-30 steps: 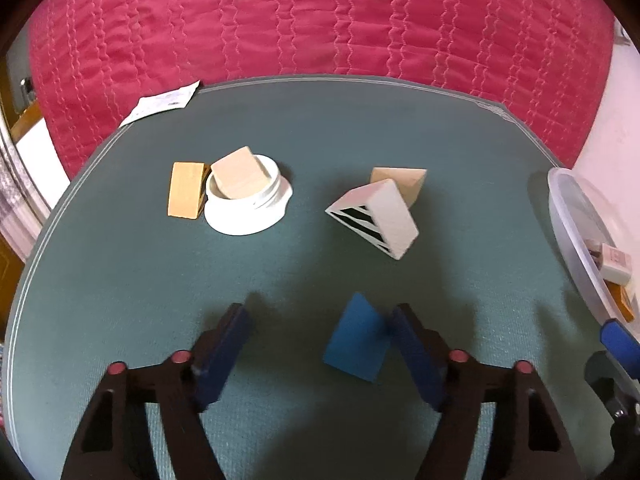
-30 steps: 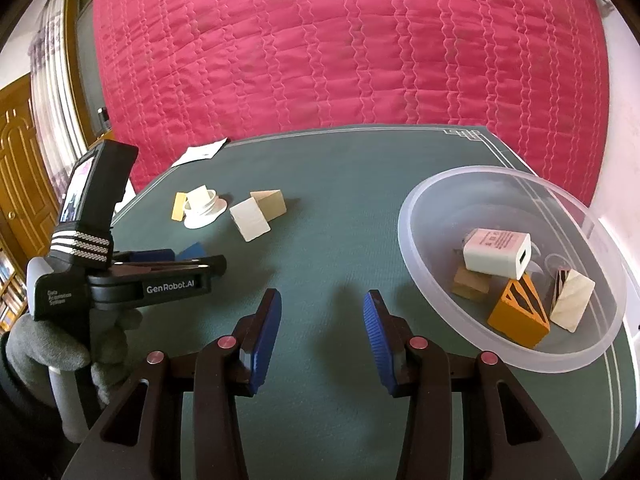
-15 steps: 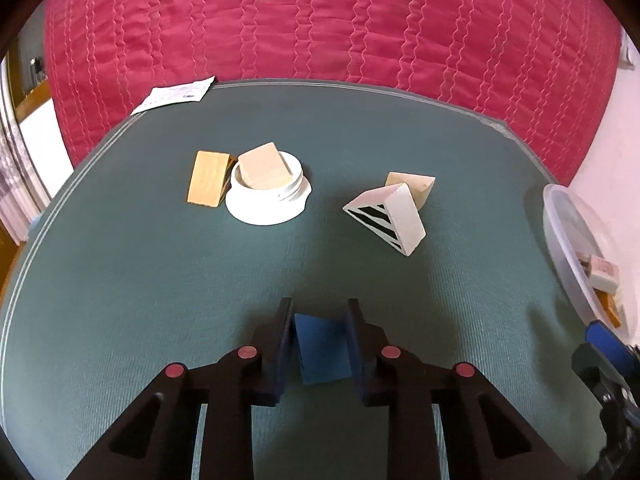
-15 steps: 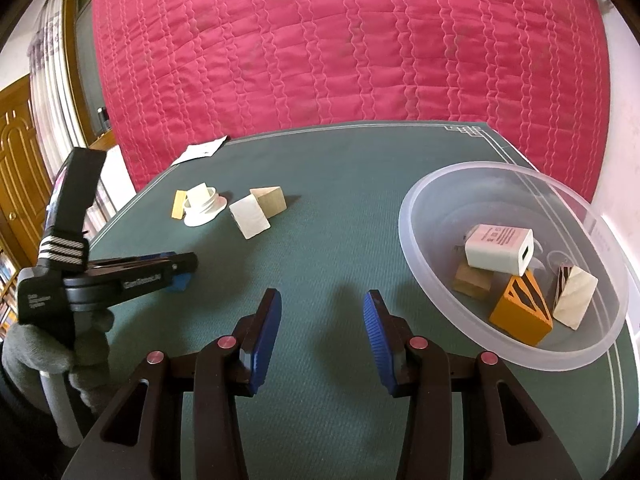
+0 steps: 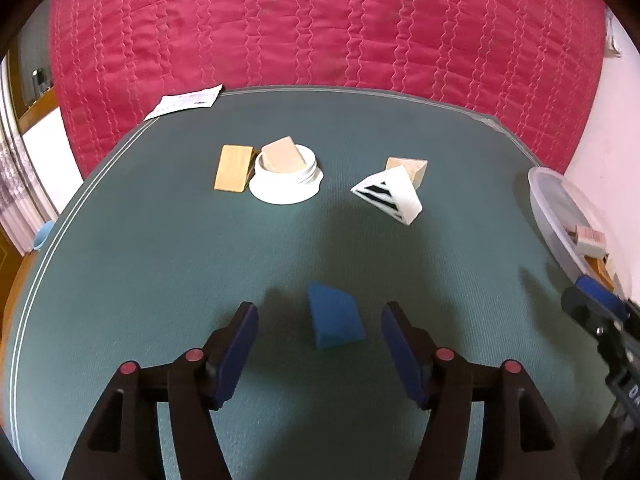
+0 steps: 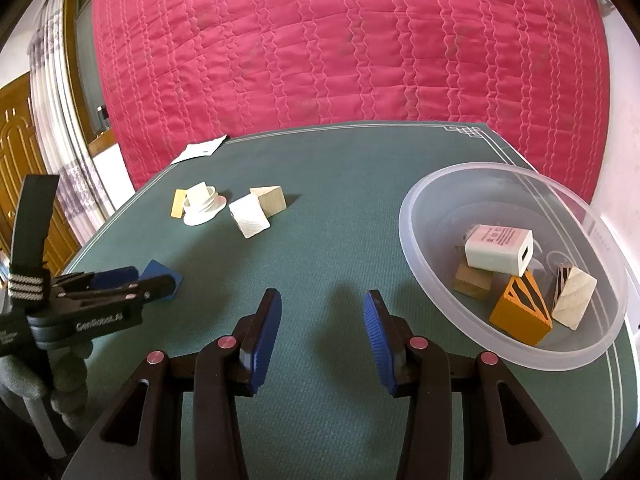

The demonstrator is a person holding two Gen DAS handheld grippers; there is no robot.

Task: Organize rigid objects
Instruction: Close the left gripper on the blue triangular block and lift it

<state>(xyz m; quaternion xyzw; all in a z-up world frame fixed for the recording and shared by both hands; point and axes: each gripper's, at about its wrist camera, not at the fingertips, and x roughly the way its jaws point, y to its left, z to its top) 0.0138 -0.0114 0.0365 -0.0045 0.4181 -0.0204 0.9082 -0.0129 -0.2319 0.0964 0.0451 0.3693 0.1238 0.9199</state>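
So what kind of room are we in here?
Probably a home room: a red quilted cloth hangs behind the green felt-covered table, with a carved wooden door and a sheer curtain at left.

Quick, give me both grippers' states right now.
Left gripper: open, holding nothing; blue wedge sits loose between its fingers.
Right gripper: open, empty.

A blue wedge block (image 5: 335,317) lies alone on the green table. Farther back, a striped white wedge (image 5: 390,195) leans against a plain wooden block (image 5: 409,169). A white lid (image 5: 286,179) holds a pale block (image 5: 283,155), with a flat yellow block (image 5: 233,167) touching its side.
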